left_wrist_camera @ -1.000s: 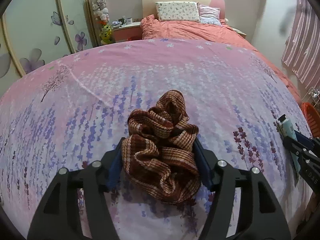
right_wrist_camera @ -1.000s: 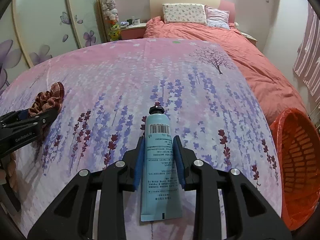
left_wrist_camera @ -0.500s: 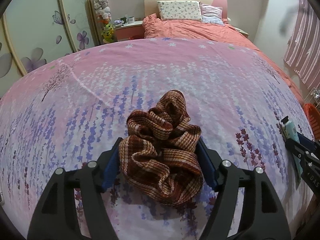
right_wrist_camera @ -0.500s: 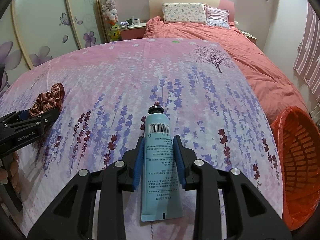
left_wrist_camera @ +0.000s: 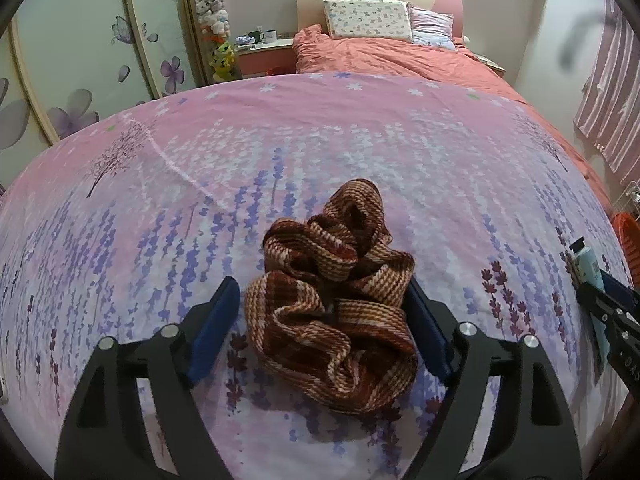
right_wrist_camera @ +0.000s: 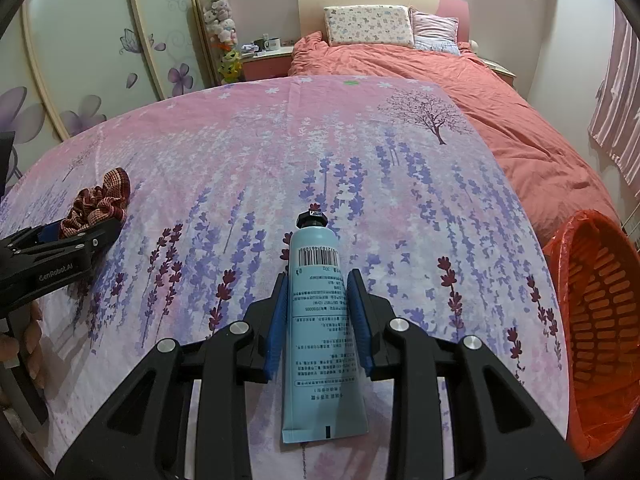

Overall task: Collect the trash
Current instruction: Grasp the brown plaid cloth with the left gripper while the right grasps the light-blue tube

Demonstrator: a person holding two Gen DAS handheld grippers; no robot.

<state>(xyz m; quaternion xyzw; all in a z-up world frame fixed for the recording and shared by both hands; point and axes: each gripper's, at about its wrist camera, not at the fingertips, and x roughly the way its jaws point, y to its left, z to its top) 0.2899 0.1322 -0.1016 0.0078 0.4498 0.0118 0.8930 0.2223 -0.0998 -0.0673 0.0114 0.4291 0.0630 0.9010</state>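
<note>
The left hand-held gripper [left_wrist_camera: 320,316] has just been opening, its jaws wide around the scrunchie [left_wrist_camera: 334,300] on the bed [left_wrist_camera: 280,140]: soft, light, best pinched mid-bunch. The right hand-held gripper [right_wrist_camera: 320,316] clamps the tube [right_wrist_camera: 320,328], slick and squashy.

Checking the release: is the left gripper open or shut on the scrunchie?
Open. The left gripper has just been opening; a gap shows beside the scrunchie.

— What is cut off in the right wrist view?
— The orange basket [right_wrist_camera: 592,320] is clipped by the edge.
— And the tube [right_wrist_camera: 320,320]?
— Its small print is too blurred to be read.
</note>
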